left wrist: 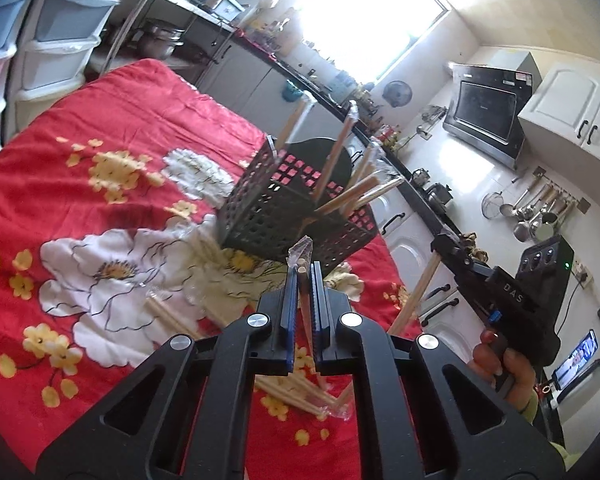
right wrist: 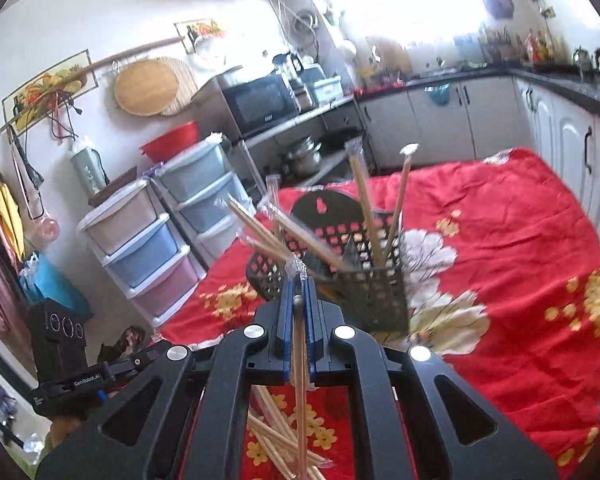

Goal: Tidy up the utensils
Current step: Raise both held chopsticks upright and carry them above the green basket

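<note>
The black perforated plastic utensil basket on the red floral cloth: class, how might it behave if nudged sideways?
The black perforated plastic utensil basket probably tips easily: it looks thin-walled and light, and the wrapped wooden chopsticks lean out well above its rim. The soft, wrinkled red floral cloth may snag its base rather than let it slide.

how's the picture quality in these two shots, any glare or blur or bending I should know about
Left wrist view: the window is blown out to white, and the fisheye bends the counter into a curve. Right wrist view: the window also glares white; the black basket and the chopsticks in it look smeared, while the right gripper stays sharp. Dark corners frame both views.
</note>
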`<state>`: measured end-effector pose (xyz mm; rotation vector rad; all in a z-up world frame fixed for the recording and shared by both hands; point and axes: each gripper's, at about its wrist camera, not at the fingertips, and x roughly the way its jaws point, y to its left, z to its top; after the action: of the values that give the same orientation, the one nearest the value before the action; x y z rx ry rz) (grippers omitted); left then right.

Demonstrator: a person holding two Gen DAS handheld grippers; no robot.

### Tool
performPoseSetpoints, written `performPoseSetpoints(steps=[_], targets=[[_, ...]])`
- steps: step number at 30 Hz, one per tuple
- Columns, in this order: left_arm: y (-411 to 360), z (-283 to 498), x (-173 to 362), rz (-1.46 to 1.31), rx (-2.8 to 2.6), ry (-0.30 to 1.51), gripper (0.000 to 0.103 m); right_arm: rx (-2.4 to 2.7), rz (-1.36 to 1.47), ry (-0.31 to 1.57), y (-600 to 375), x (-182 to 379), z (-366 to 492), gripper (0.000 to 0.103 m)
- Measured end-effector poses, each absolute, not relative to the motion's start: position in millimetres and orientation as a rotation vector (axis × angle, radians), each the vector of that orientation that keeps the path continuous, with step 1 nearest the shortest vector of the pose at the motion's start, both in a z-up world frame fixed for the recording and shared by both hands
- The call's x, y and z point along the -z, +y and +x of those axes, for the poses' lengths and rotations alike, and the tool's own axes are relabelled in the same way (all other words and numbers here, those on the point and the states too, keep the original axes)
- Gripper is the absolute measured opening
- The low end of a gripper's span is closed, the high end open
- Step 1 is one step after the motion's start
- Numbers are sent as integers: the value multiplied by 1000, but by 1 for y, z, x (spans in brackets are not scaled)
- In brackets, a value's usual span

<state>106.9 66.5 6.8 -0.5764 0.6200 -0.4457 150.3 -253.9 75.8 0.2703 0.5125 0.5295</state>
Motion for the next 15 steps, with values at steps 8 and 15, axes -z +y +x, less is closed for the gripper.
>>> performPoseSetpoints(steps=[8,15], targets=[[46,110,-24,-522,473,579,3,-451,237,399,-270,-87,128,6],[37,111,-47,-486,481,520,3,-397,212,341,-278,-89,119,6]])
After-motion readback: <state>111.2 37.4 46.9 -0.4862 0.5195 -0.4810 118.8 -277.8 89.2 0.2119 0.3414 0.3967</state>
